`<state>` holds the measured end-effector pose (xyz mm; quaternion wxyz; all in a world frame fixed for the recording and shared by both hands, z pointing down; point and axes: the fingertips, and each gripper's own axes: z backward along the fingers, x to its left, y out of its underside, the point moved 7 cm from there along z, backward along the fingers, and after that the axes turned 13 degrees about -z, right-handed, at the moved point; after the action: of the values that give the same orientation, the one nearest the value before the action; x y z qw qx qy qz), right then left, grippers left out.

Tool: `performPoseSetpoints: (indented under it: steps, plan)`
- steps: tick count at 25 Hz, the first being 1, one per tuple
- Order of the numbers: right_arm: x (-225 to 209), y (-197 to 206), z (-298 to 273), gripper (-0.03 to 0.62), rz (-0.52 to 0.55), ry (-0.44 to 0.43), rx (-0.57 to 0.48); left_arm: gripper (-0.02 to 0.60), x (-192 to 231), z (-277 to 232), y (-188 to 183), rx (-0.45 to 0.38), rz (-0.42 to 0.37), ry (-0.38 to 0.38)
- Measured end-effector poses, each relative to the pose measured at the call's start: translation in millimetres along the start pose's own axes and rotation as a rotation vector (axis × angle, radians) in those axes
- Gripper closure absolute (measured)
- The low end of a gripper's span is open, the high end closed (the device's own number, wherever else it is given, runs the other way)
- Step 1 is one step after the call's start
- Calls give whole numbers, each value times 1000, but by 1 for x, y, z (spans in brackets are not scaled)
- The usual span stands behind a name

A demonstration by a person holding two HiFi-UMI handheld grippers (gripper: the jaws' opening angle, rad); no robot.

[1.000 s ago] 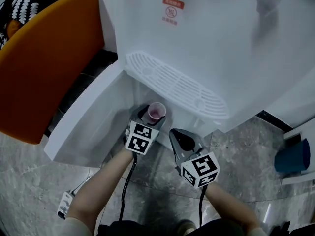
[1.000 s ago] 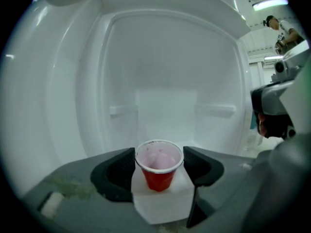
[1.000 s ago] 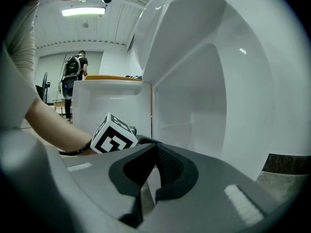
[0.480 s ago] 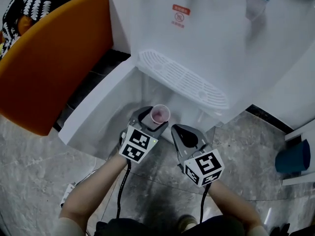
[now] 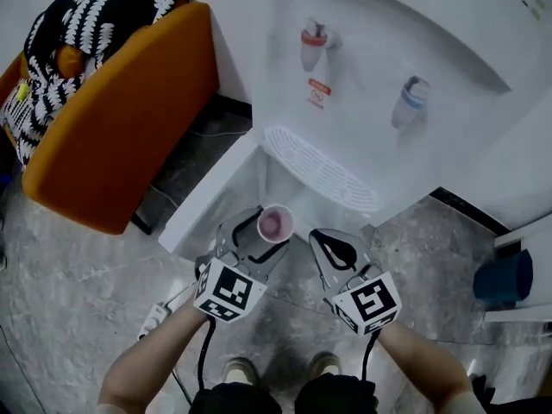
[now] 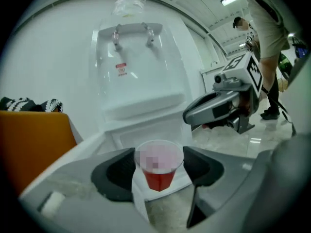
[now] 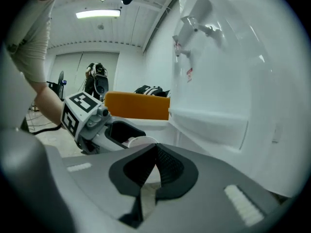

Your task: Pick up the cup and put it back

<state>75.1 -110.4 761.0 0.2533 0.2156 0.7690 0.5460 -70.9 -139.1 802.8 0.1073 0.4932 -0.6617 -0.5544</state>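
A clear plastic cup [image 5: 274, 223] with red liquid in it [image 6: 156, 178] sits between the jaws of my left gripper [image 5: 255, 234], and both dark pads press on its sides, so the gripper is shut on it. The cup is upright, held in the air in front of a white water dispenser [image 5: 388, 50], below and short of its drip tray [image 5: 319, 166]. My right gripper [image 5: 334, 250] is just to the right of the cup, its jaws shut [image 7: 154, 171] with nothing between them. The right gripper view shows the cup's rim [image 7: 141, 141] inside the left gripper [image 7: 114, 130].
The dispenser has a red tap [image 5: 312, 41] and a blue tap [image 5: 412, 100] above the tray. An orange chair [image 5: 121, 119] with a black-and-white garment [image 5: 95, 15] stands at the left. The floor is grey stone. A blue object [image 5: 509, 276] is at the right edge.
The view has pulled back, so the dispenser's taps have come into sight. Both grippers are a little farther from the drip tray, with the cup still in the left one.
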Motion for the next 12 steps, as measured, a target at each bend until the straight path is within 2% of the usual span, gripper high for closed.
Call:
performPoseSetpoints:
  steps: [5, 12]
  plan:
    - [28, -73, 28, 591, -28, -29, 64, 261, 40, 60, -72, 24, 58, -4]
    - [75, -214, 69, 591, -101, -69, 70, 261, 101, 138, -192, 32, 105, 12]
